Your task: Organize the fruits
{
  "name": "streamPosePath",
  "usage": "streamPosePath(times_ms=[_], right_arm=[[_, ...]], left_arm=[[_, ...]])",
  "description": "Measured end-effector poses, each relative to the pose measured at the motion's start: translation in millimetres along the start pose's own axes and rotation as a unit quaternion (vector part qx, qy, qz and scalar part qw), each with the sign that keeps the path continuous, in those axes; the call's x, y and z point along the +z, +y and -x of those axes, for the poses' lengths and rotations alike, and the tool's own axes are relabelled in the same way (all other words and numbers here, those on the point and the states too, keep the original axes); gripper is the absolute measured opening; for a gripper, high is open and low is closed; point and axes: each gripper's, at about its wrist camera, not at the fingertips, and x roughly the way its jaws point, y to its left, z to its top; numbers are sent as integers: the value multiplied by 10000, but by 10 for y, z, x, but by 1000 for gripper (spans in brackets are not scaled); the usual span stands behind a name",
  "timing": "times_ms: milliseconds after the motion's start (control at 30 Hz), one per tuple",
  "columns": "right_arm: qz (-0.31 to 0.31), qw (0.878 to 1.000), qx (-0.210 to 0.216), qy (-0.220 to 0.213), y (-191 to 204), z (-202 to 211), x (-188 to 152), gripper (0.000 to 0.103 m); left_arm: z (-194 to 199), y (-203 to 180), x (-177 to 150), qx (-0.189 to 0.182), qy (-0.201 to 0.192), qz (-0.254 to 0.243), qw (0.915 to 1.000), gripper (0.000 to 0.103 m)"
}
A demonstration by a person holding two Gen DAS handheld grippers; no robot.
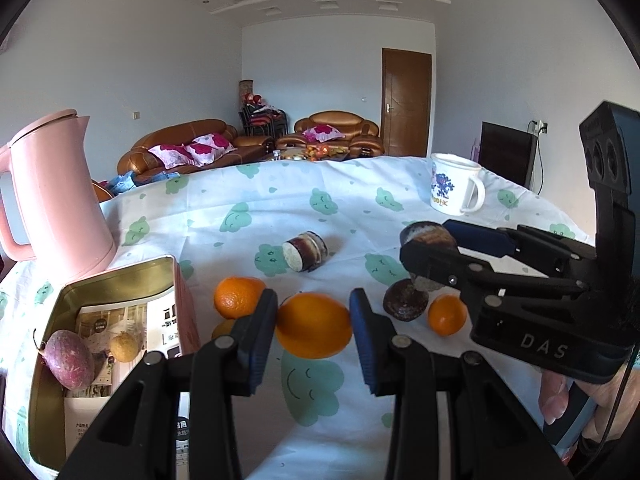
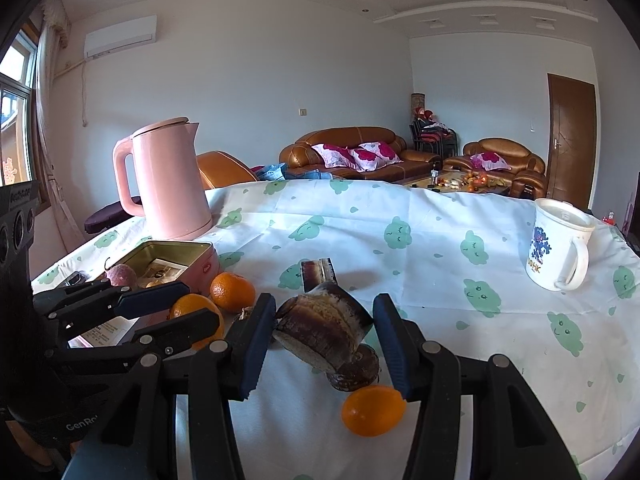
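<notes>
Left wrist view: we pinch the large orange in the left gripper, tin box lies lower left. Right gripper fingers clamp a dark chunk, frame center.

On the black plastic body of my right gripper, seen from my left wrist, I can read the raised letters "DAS", and from my right wrist the dark housing of my left gripper shows "GenRo", cut off at its edge. The white ceramic mug with the blue figure print carries yellowish letters near its base that read roughly "OO HK", the start curving out of sight. The printed paper leaflets inside the open pink metal tin with the gold lining bear Chinese lettering too small and warped for me to read.
</notes>
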Motion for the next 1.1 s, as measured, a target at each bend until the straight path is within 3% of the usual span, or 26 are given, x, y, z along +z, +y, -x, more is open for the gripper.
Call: streamPosePath(times_ms=[1100], right_arm=[[146,9993,25,-341,46,133,-25,52]], left_arm=[[265,20,-41,295,-640,143,9974,39]])
